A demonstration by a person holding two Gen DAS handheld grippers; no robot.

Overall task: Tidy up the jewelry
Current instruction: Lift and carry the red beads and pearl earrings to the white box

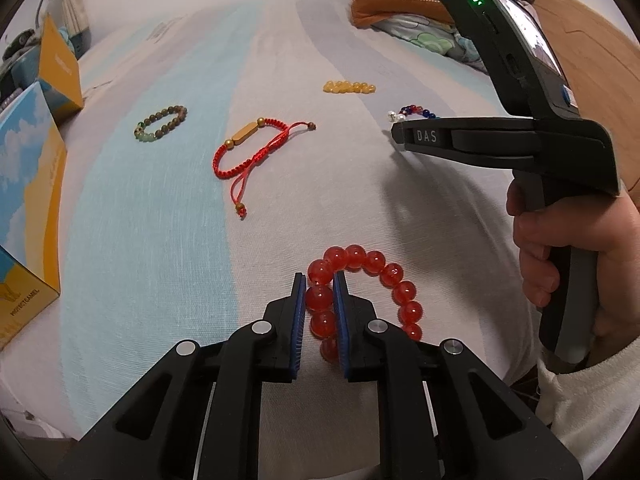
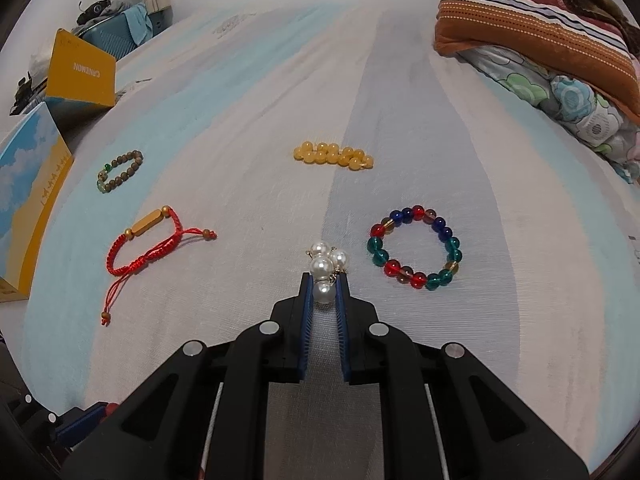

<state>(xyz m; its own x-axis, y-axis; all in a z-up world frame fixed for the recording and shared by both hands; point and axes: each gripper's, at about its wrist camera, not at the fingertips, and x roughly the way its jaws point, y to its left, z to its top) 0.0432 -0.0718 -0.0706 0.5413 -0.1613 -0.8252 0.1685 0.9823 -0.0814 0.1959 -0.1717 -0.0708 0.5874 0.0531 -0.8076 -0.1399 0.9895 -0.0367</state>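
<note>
My left gripper [image 1: 320, 284] is shut on a red bead bracelet [image 1: 394, 278], whose beads sit between the blue pads while the loop trails to the right on the sheet. My right gripper [image 2: 323, 282] is shut on a white pearl piece [image 2: 324, 264] at its fingertips; it also shows in the left wrist view [image 1: 400, 130]. On the striped bed sheet [image 2: 240, 120] lie a multicolour bead bracelet [image 2: 414, 248], a yellow bead bracelet [image 2: 334, 155], a red cord bracelet [image 2: 152, 246] and a brown bead bracelet [image 2: 118, 172].
Yellow and blue boxes [image 2: 36, 184] stand along the left edge of the bed. A folded striped blanket and floral quilt [image 2: 532, 36] lie at the far right. A chair with clothes [image 2: 108, 28] stands beyond the far left corner.
</note>
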